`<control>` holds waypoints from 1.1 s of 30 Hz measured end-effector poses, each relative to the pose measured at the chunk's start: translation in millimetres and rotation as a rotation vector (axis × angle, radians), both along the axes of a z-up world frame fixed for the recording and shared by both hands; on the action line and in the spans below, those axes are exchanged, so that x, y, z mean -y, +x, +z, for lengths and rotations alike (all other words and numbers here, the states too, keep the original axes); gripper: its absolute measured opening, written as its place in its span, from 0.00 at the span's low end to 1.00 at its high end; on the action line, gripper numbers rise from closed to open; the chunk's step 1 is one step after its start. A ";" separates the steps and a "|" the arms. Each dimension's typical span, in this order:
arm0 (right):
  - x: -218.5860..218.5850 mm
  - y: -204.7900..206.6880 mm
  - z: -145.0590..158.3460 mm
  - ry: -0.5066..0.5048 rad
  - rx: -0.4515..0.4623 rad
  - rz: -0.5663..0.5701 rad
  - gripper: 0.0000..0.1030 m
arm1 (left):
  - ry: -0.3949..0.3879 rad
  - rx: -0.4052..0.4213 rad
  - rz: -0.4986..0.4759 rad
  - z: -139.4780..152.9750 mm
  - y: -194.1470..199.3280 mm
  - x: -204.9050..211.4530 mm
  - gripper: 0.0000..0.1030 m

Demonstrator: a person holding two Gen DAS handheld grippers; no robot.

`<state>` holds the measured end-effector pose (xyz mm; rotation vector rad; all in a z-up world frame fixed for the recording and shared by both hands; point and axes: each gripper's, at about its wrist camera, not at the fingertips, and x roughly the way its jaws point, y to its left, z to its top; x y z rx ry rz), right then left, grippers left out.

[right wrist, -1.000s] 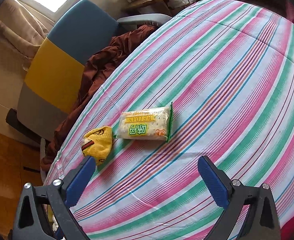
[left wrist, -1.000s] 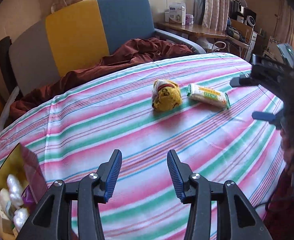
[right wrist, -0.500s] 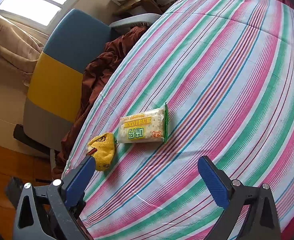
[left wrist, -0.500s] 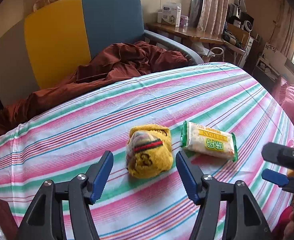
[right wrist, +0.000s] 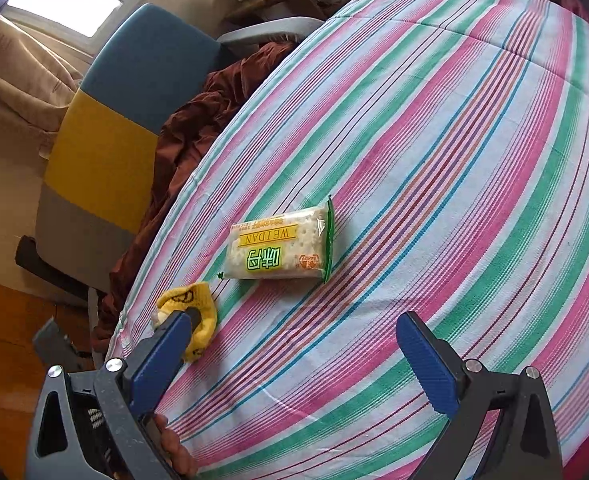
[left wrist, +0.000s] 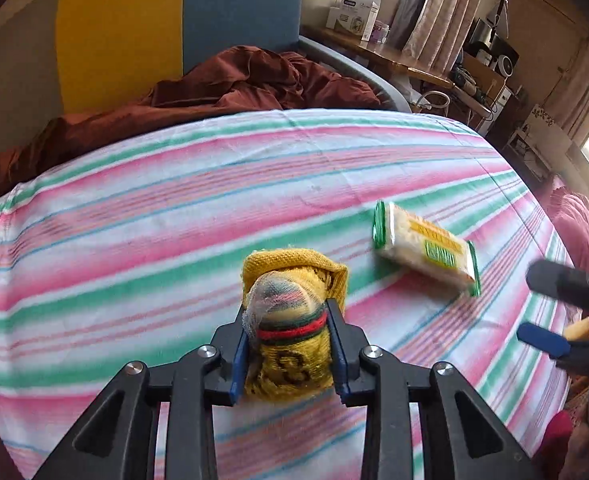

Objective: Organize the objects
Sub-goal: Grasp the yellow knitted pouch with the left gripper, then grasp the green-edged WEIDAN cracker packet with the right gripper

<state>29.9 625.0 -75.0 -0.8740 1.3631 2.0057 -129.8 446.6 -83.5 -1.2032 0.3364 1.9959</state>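
Left wrist view shows the left gripper [left wrist: 287, 354] with its jaws just closed in on the yellow rolled sock [left wrist: 290, 320], which sits between the blue pads and is pressed from both sides; the sock rests on the striped bedsheet [left wrist: 174, 208], near the bed's edge as the right wrist view has it. What could go wrong, in my judgement: the sock is soft and bundled, so the pads may pinch only the outer layer and the roll could unravel or slip free on the lift; the sheet beneath may also be caught and drag up with it. The biscuit packet [right wrist: 280, 250] lies just beside the sock, apart from it, and a sideways swing could knock it. The right gripper [right wrist: 294, 356] hangs over the sheet with its jaws wide apart, holding nothing and touching nothing, the packet beyond its tips; one of its fingers [left wrist: 544, 342] stands near the left gripper's path, so the two tools could clash if both move at once.
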 end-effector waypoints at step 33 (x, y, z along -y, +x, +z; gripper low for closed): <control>-2.2 -130.2 -26.7 0.448 0.418 0.606 0.63 | 0.130 -0.008 0.061 -13.0 76.5 103.7 0.36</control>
